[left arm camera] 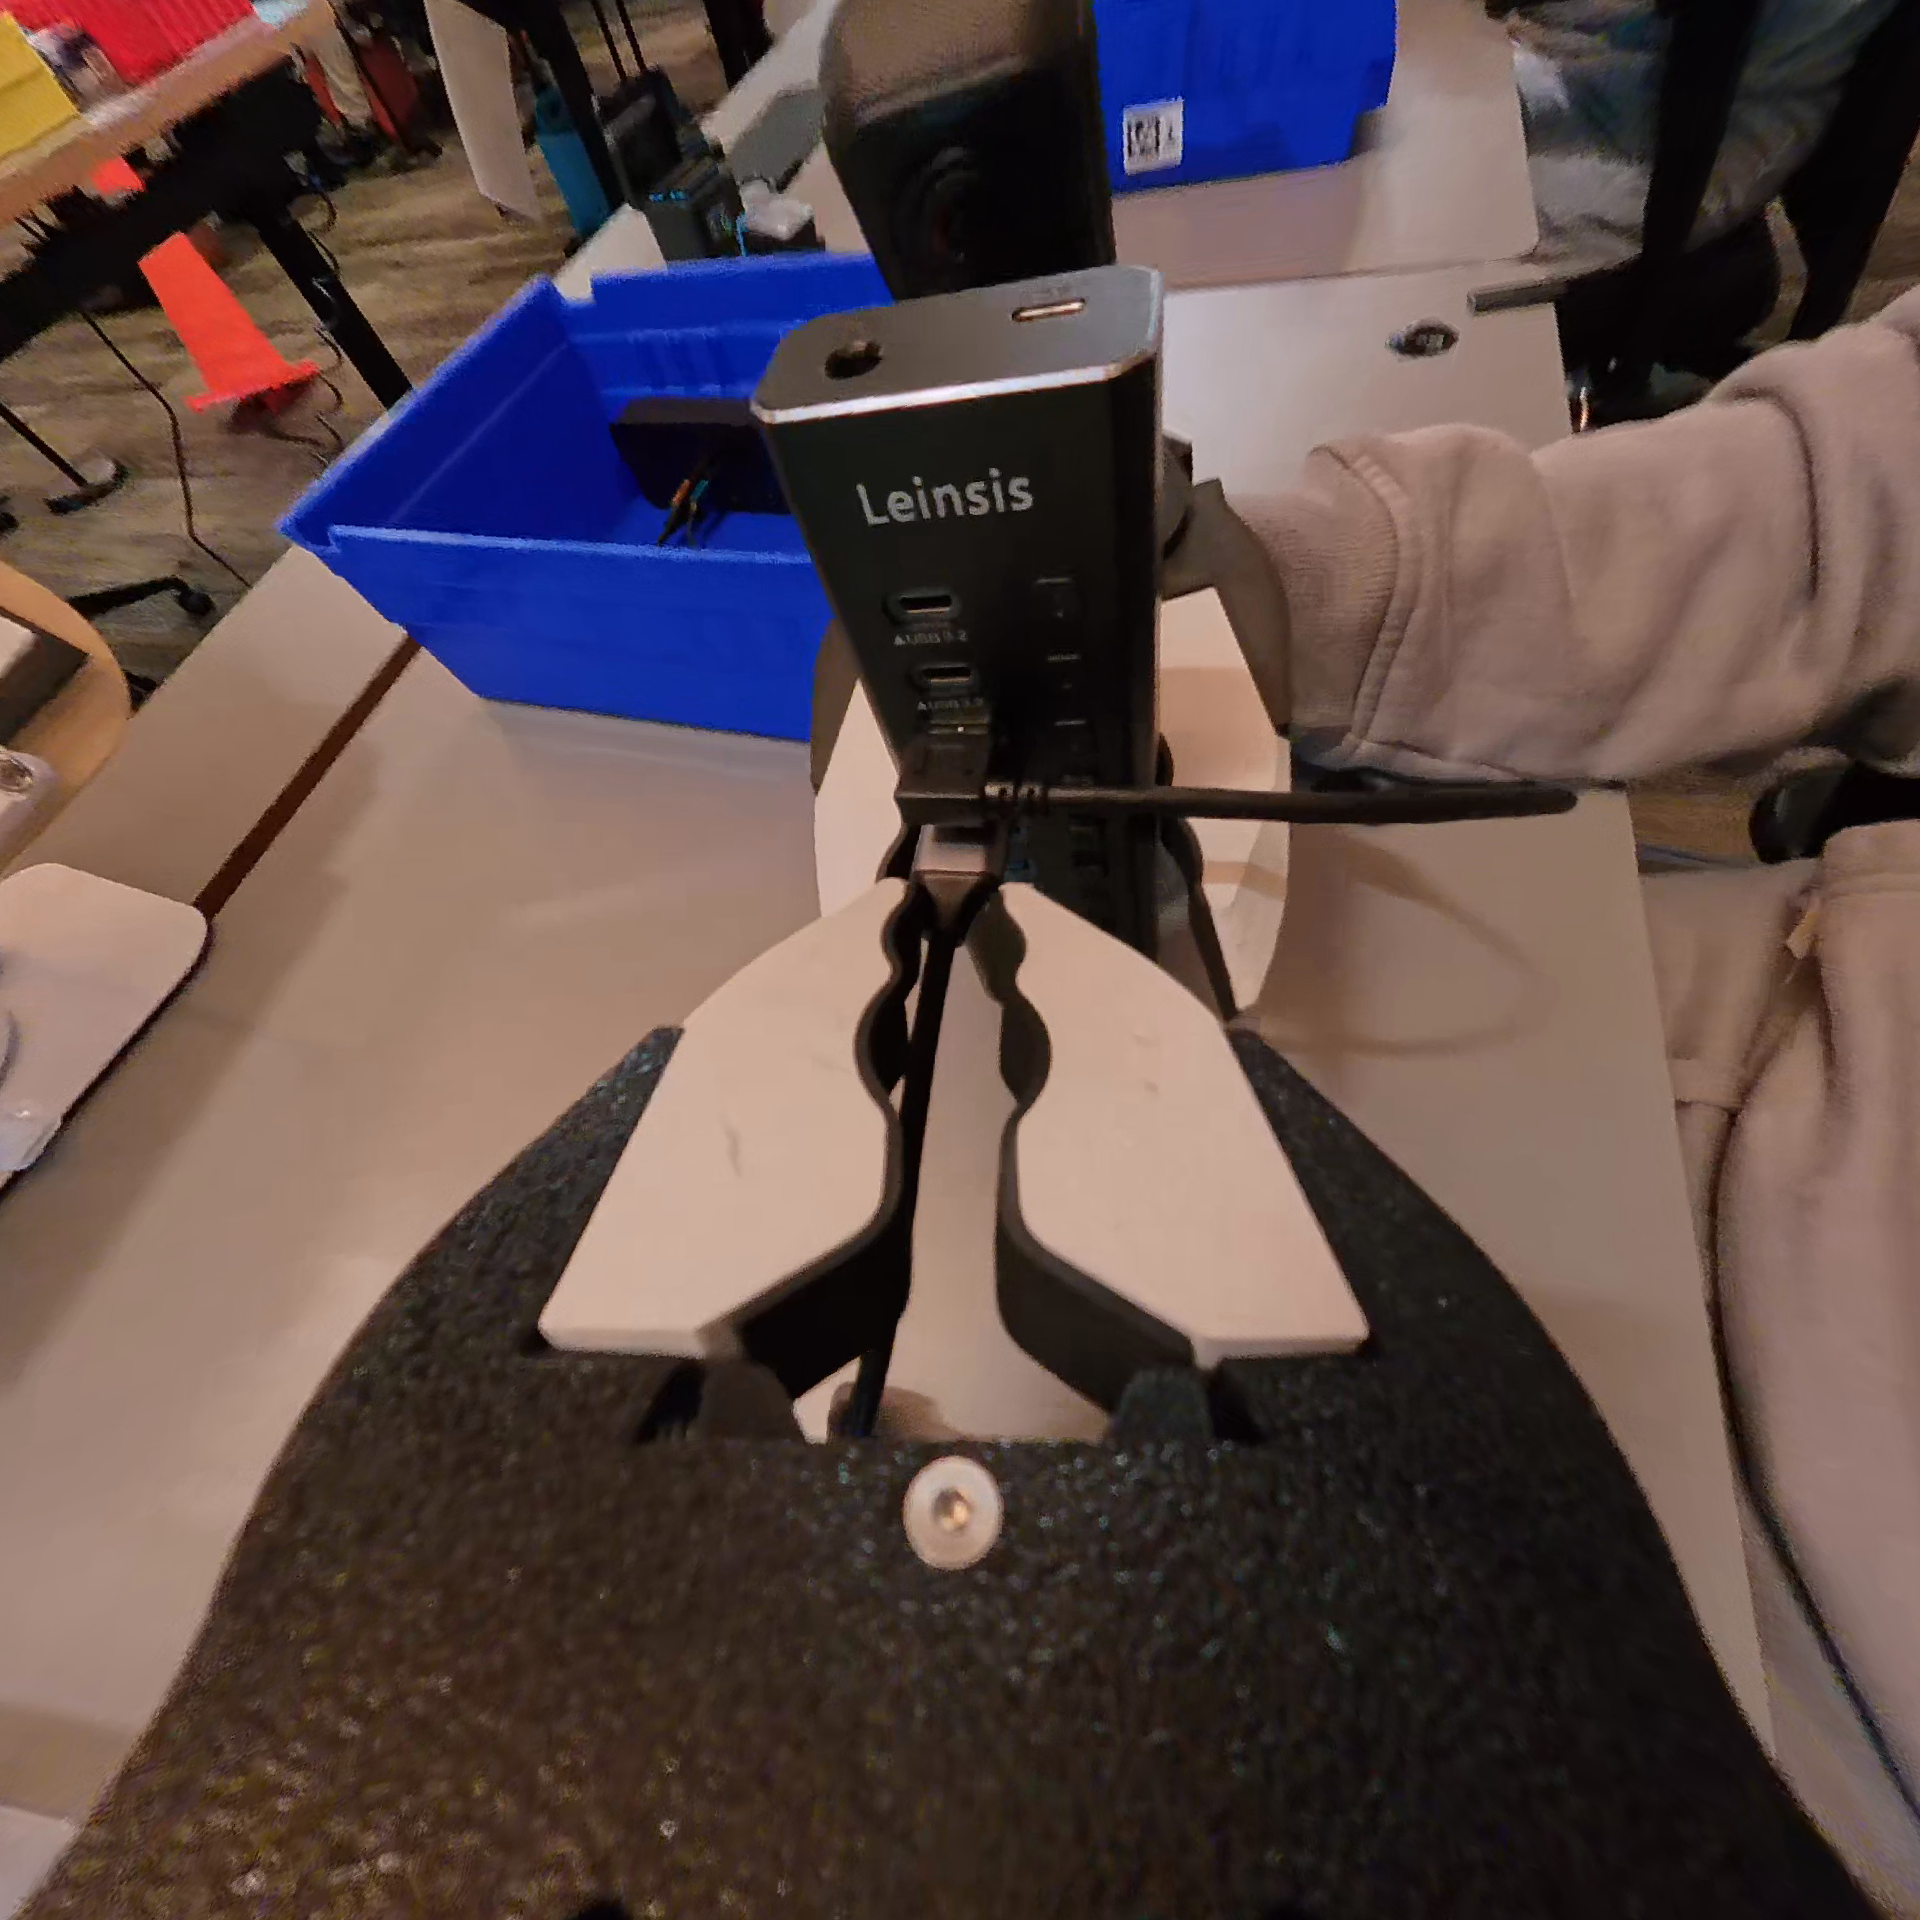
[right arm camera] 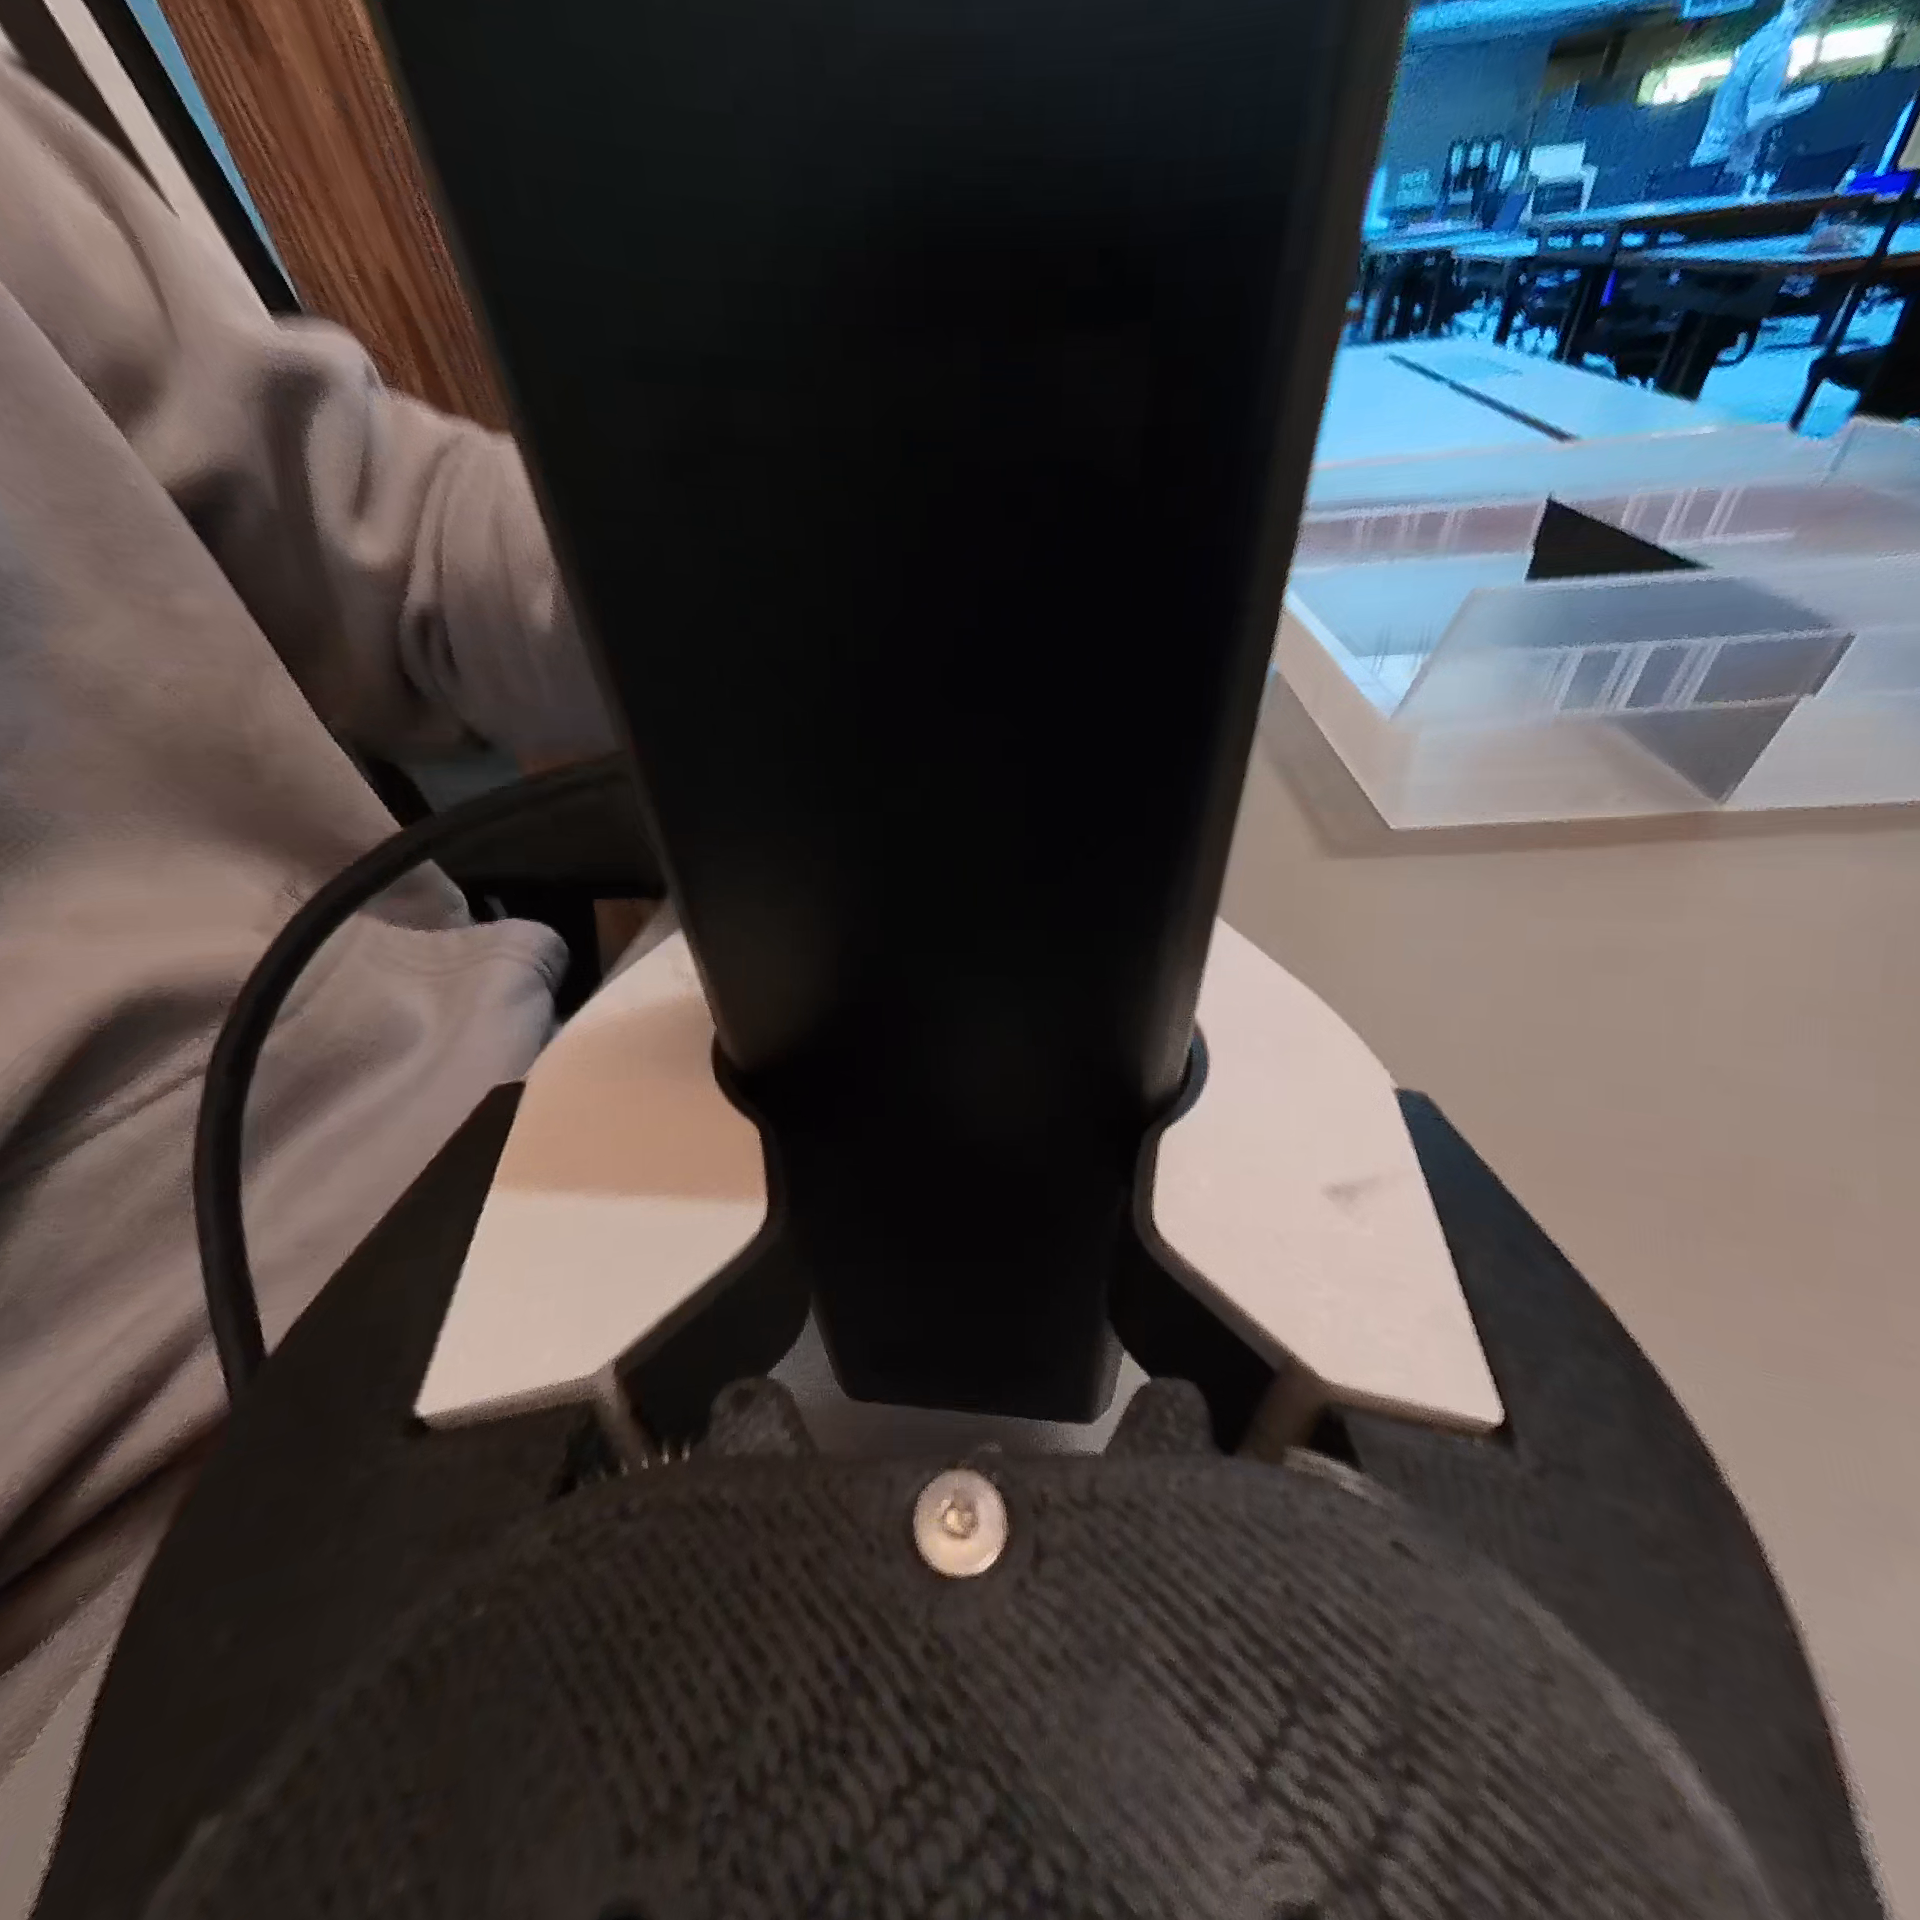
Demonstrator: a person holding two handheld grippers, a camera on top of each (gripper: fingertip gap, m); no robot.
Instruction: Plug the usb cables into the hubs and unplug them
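Observation:
A black USB hub (left arm camera: 961, 499) stands upright above the table, its port side facing me in the left wrist view. My left gripper (left arm camera: 951, 896) is shut on a silver USB plug (left arm camera: 943, 860) at a lower port of the hub; its black cable (left arm camera: 914, 1091) runs back between my fingers. Whether the plug is seated I cannot tell. A second black cable (left arm camera: 1299, 802), plugged in just above, runs off to the right. My right gripper (right arm camera: 961, 1075) is shut on the hub (right arm camera: 914, 520), whose plain back fills the right wrist view.
A blue bin (left arm camera: 540, 592) holding a dark device sits behind and left of the hub, another blue bin (left arm camera: 1247, 83) farther back. A person's grey sleeve (left arm camera: 1558, 603) is at the right. A clear acrylic tray (right arm camera: 1558, 686) lies on the table. A cable (right arm camera: 223, 1091) loops by the sleeve.

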